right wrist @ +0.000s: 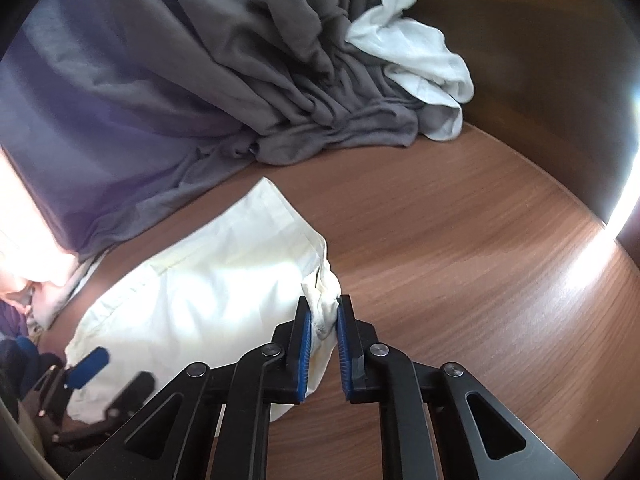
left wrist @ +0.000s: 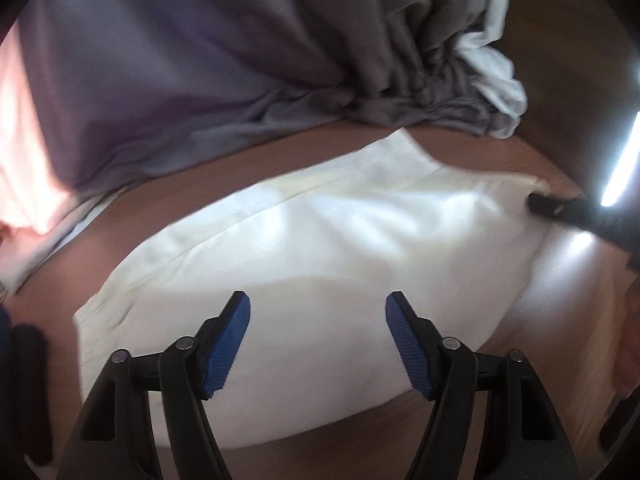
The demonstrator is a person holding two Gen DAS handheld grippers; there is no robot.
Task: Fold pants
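The white pants point(left wrist: 304, 240) lie folded into a broad flat shape on the brown wooden table point(left wrist: 520, 320); they also show in the right wrist view point(right wrist: 208, 280). My left gripper point(left wrist: 318, 312) is open above the near edge of the pants, nothing between its blue pads point(left wrist: 228, 348). My right gripper point(right wrist: 323, 320) is shut on the pants' right edge, a bunched fold of white cloth pinched between its pads. The right gripper shows at the right of the left wrist view point(left wrist: 552, 206). The left gripper shows open at the lower left of the right wrist view point(right wrist: 104, 376).
A heap of grey cloth point(right wrist: 200, 80) with a white garment point(right wrist: 420, 56) lies along the far side of the table. Pale pink cloth point(left wrist: 24, 152) lies at the far left. Bare wood point(right wrist: 480, 260) stretches to the right of the pants.
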